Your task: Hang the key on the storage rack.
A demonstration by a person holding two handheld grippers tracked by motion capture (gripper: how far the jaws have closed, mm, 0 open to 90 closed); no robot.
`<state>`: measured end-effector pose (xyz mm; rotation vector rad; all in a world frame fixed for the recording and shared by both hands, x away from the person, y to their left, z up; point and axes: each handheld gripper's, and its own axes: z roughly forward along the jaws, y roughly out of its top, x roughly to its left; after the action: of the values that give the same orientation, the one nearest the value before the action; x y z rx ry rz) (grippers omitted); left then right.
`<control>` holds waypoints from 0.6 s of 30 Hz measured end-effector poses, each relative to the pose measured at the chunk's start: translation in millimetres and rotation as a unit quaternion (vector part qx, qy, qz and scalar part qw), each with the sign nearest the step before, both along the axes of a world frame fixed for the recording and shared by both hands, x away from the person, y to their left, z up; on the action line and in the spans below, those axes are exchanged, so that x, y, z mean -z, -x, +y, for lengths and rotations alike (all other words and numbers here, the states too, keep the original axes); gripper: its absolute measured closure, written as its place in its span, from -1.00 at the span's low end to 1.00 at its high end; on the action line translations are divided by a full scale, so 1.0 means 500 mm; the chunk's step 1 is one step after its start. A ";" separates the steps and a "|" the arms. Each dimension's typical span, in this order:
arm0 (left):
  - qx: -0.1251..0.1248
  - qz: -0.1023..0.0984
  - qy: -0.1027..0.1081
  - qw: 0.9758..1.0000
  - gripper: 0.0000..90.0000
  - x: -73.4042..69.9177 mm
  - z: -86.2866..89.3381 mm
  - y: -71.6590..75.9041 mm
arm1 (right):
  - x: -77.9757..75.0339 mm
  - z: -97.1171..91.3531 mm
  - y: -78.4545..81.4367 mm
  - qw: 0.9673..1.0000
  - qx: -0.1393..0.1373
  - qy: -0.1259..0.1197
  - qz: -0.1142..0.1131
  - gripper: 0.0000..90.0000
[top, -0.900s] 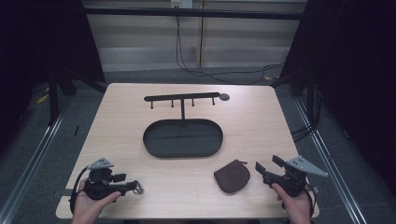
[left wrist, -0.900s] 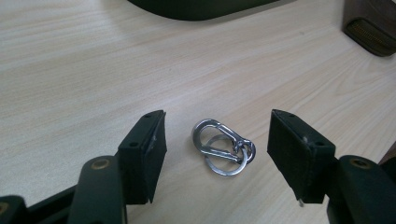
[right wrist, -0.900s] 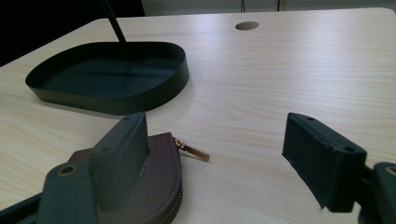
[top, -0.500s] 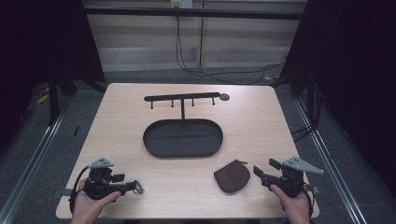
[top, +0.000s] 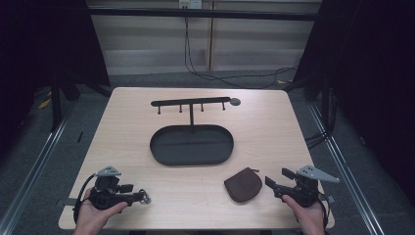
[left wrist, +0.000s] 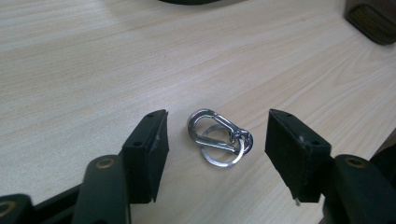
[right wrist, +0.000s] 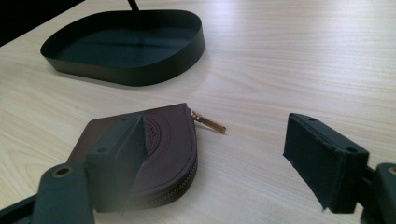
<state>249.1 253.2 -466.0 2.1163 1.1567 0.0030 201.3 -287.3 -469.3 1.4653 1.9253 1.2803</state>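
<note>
Tray w/ rack, pouch maybe zipped

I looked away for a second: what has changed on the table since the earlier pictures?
The right claw has edged left toward the brown coin pouch, jaws open, not touching it. The left claw has stayed put, open around the carabiner keyring. Pouch, keyring and black tray lie as before.

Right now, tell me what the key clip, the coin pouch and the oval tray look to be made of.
Key clip: polished metal, probably steel; mirror-bright silver with sharp reflections.
Coin pouch: dark brown leather or an imitation; matte skin, embossed round stamp, brass-coloured zip pull.
Oval tray: thin sheet metal, it seems, with a matte black coating; its wall is crisp and even.
</note>
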 end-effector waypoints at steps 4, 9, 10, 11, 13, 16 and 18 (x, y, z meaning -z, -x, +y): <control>0.011 0.005 0.002 1.000 -0.01 -0.007 -0.008 -0.009 | 0.002 0.001 -0.002 1.000 -0.006 0.001 0.004 -0.54; 0.016 0.011 -0.011 1.000 -0.03 -0.016 -0.007 -0.030 | 0.005 0.003 -0.006 1.000 -0.011 0.000 0.016 -0.64; 0.016 0.011 -0.011 1.000 -0.04 -0.016 -0.007 -0.030 | 0.004 0.004 -0.006 1.000 -0.012 0.001 0.014 -0.64; 0.021 0.013 -0.021 0.999 -0.05 -0.021 -0.007 -0.038 | 0.004 0.004 -0.006 1.000 -0.013 0.002 0.013 -0.64; 0.020 0.014 -0.023 0.999 -0.05 -0.023 -0.008 -0.041 | 0.004 0.005 -0.006 1.000 -0.013 0.003 0.014 -0.64; 0.026 0.019 -0.043 0.999 -0.06 -0.031 -0.012 -0.053 | 0.005 0.006 -0.007 1.000 -0.013 0.004 0.016 -0.64; 0.035 0.023 -0.051 0.998 -0.06 -0.040 -0.014 -0.062 | 0.006 0.006 -0.008 1.000 -0.013 0.005 0.018 -0.64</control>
<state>279.9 246.3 -445.8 2.2578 1.1304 -0.0200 205.4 -284.3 -472.4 1.4739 1.9770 1.2608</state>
